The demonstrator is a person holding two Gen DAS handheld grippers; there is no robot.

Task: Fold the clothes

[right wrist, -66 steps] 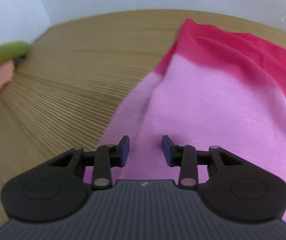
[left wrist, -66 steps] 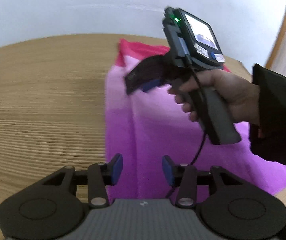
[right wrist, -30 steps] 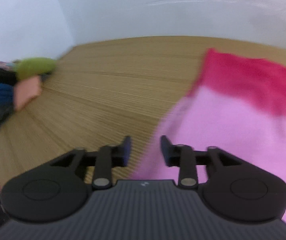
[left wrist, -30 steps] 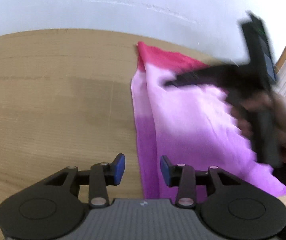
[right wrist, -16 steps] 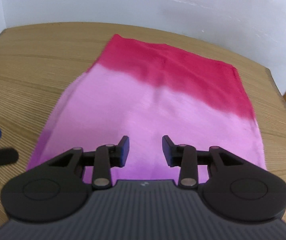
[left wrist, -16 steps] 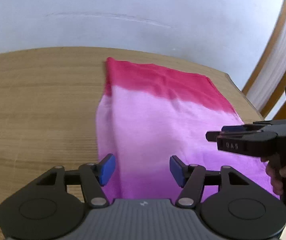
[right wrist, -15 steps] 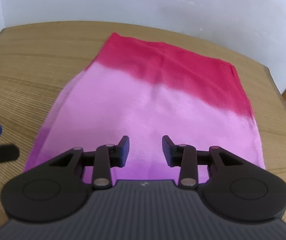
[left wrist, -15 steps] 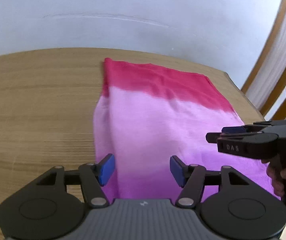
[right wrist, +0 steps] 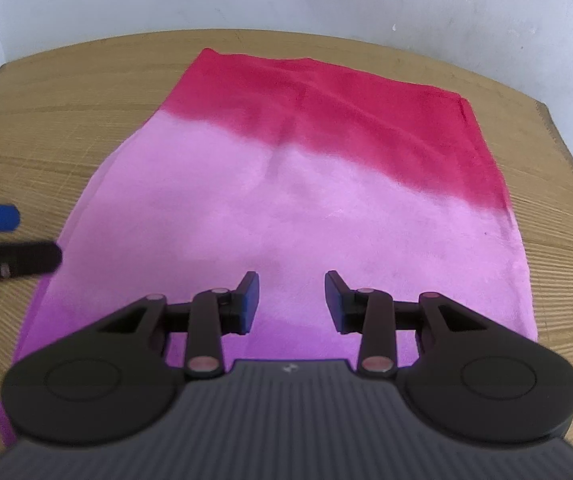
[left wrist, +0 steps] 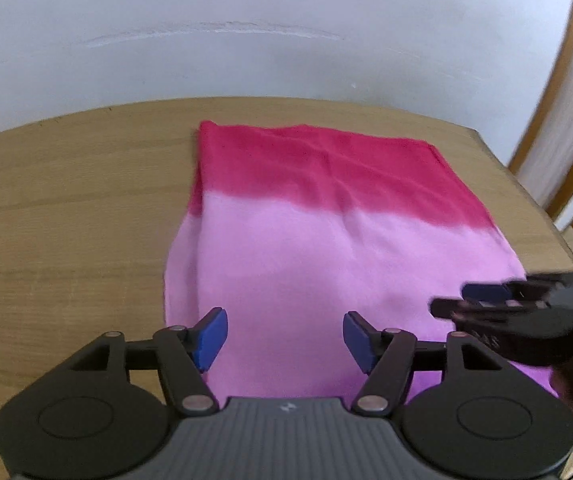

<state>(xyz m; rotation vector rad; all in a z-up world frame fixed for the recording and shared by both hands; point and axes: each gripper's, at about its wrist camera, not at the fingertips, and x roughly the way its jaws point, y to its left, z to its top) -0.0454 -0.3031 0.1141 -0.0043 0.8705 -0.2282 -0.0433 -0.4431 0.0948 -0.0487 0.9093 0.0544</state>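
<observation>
A folded cloth [left wrist: 326, 236] [right wrist: 294, 200] lies flat on the wooden table, red at the far end, pale pink in the middle, purple at the near end. My left gripper [left wrist: 285, 336] hovers over its near left part, its jaws opening with nothing between them. My right gripper [right wrist: 291, 304] hangs over the near middle of the cloth, jaws apart and empty. In the left wrist view the right gripper [left wrist: 486, 304] shows blurred at the right edge. The right wrist view catches the left gripper's fingertips [right wrist: 14, 240] at the left edge.
The wooden table [left wrist: 66, 216] [right wrist: 54, 96] runs bare to the left of the cloth and ends at a white wall [left wrist: 286, 32]. A wooden door frame [left wrist: 558, 92] stands at the right. The table's right edge [right wrist: 566, 168] lies close beside the cloth.
Both grippers have swung to the cloth's near purple end, facing along its length. The left jaws have spread wider. The right gripper has moved off the cloth's far part to the left view's right edge.
</observation>
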